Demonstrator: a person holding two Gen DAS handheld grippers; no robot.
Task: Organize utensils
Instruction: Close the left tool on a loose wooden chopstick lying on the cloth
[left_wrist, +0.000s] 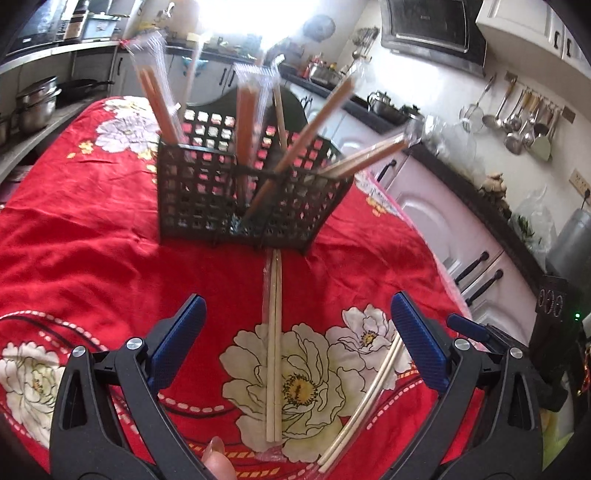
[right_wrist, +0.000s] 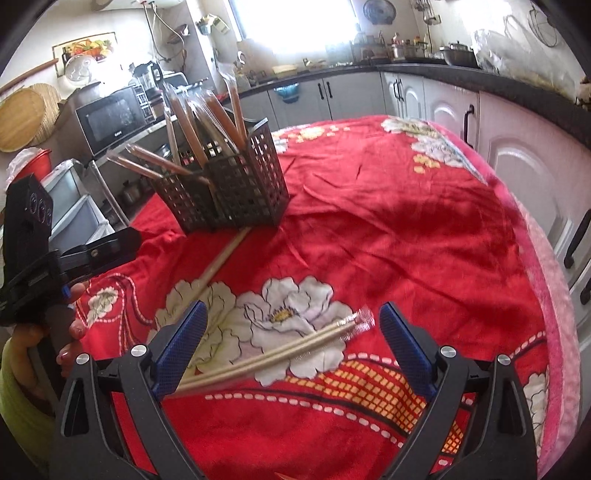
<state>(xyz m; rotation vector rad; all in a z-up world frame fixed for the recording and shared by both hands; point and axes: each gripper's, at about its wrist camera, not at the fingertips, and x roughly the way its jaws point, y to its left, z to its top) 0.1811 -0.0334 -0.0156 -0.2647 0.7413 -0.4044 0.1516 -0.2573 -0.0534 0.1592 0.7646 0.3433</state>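
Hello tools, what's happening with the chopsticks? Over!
Left tool open, right tool open, both empty. Two wrapped chopstick pairs on tablecloth, rest in black basket. Nothing blocking.

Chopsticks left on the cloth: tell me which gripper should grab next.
Probably left. The left gripper is open, straddling the straight pair pointing at the basket. The right gripper has its pair lying crosswise.

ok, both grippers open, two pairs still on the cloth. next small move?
Probably lower the left gripper onto the wrapped chopstick pair lying straight between its open fingers and close; the black basket sits just beyond.
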